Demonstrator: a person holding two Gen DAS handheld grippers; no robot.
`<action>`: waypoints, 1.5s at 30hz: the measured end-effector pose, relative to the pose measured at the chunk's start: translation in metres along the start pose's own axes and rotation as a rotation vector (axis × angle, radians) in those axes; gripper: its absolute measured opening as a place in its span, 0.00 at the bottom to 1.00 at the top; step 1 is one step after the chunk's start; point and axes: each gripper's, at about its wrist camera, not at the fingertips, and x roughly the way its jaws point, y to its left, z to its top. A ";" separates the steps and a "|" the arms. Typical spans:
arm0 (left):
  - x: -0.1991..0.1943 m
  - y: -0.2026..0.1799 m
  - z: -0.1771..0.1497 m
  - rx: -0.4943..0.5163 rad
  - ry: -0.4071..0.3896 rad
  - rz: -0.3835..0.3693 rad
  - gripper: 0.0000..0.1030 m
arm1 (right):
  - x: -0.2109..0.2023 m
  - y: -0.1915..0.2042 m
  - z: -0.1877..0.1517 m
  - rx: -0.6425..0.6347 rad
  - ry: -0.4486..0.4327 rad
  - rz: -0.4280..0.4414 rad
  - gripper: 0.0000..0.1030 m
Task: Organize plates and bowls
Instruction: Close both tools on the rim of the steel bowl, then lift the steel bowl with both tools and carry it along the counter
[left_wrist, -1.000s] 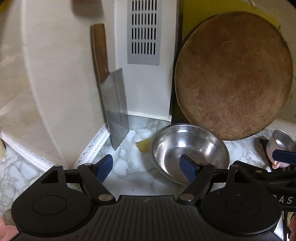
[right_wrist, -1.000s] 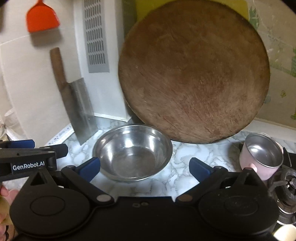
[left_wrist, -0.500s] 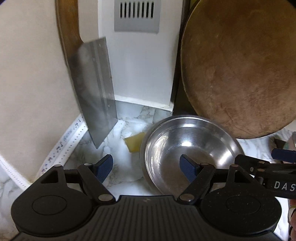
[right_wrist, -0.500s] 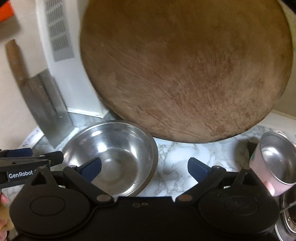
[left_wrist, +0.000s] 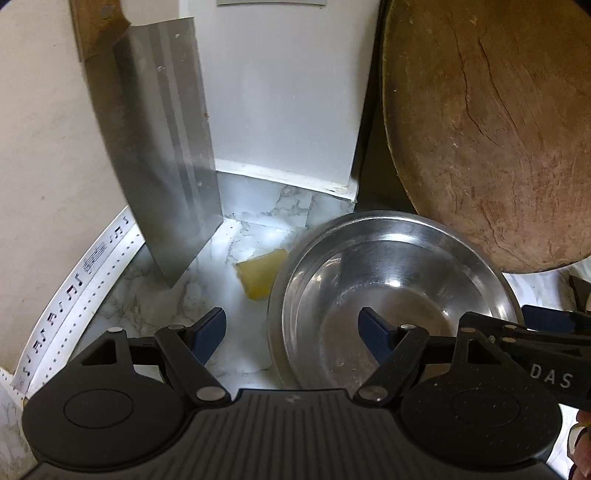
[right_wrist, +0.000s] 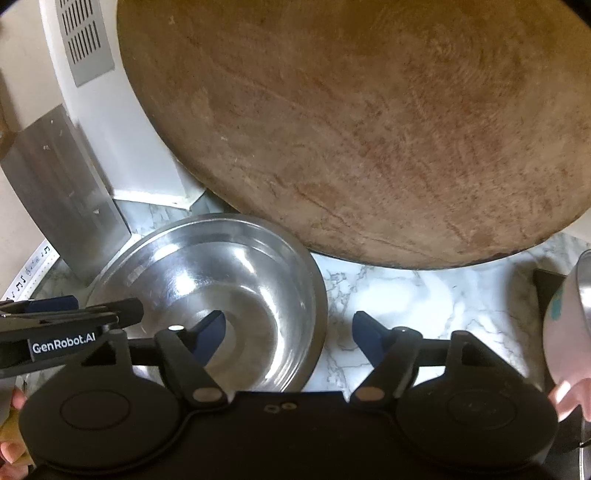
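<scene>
Counter: white marble-patterned worktop (left_wrist: 258, 236) in a kitchen corner, with a cream wall on my left and a white panel carrying a grey vent grille (right_wrist: 86, 40) behind.
Edge trim: a white strip printed with music notes (left_wrist: 85, 273) runs along the foot of the left wall.
Cleaver: a steel cleaver (left_wrist: 166, 147) with a wooden handle leans blade-down against the left wall, its tip on the counter.
Chopping board: a big round wooden chopping board (right_wrist: 362, 122), cracked and worn, stands tilted against the back, its lower edge just behind the bowl.
Bowl: the stainless steel bowl (left_wrist: 391, 295) sits upright on the counter in front of the board, between my two claws; I see nothing in it.
Yellow scrap: a small yellow piece (left_wrist: 260, 277) lies flat on the marble beside the bowl's left rim; whether it touches the rim I cannot tell.
Cup: a pink cup with a metal inside (right_wrist: 565, 332) stands at the far right, well apart from the bowl.
My left claw: my left gripper (left_wrist: 293, 332) has its blue-padded fingers spread wide, the bowl's left rim between them, right finger over the inside, left finger over the marble outside.
My right claw: my right gripper (right_wrist: 288, 332) is likewise spread, straddling the bowl's right rim, left finger inside, right finger over bare counter.
Contact: neither claw is clamped on the rim.
</scene>
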 end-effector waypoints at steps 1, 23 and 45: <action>0.001 -0.001 0.000 0.002 -0.003 0.002 0.75 | 0.002 0.000 0.000 0.003 0.005 0.003 0.66; 0.004 0.005 -0.005 -0.017 0.026 0.006 0.18 | 0.004 -0.014 0.000 0.073 0.020 -0.006 0.14; -0.090 0.032 -0.057 0.018 0.000 -0.042 0.18 | -0.091 0.010 -0.045 0.070 -0.030 0.013 0.13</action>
